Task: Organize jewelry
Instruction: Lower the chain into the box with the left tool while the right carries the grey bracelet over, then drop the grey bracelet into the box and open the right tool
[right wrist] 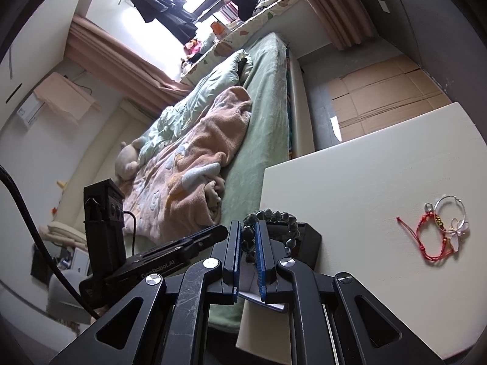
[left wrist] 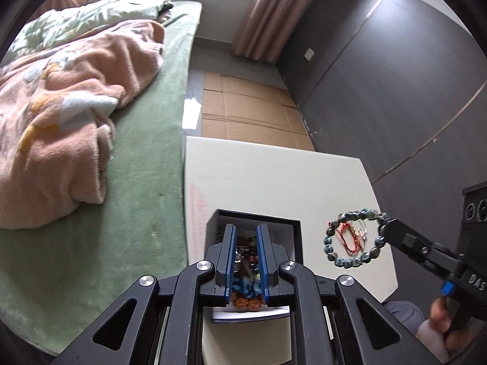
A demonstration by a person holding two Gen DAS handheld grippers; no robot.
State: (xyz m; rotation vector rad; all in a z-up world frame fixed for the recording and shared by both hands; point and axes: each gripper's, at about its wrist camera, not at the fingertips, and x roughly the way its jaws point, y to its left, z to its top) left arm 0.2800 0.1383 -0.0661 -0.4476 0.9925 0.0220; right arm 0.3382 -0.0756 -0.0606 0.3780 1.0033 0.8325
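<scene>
the right gripper [right wrist: 249, 245] is pinching the dark green bead bracelet [left wrist: 354, 237] by one side, jaws clenched on a few beads so the loop is hanging free above the white table [left wrist: 274, 176], near its right edge, likely for carrying to the black box [left wrist: 296, 237] sitting by the table's left edge. the left gripper [left wrist: 246, 255] is reaching down into that box, blades nearly together over mixed beads [left wrist: 245, 299]; whether it is gripping any i cannot tell. the bracelet's beads are glossy, rounded, blue-green. a red cord bracelet [right wrist: 426, 237], silver hoop [right wrist: 450, 210] and white flower piece [right wrist: 456, 232] are lying together towards the right edge.
</scene>
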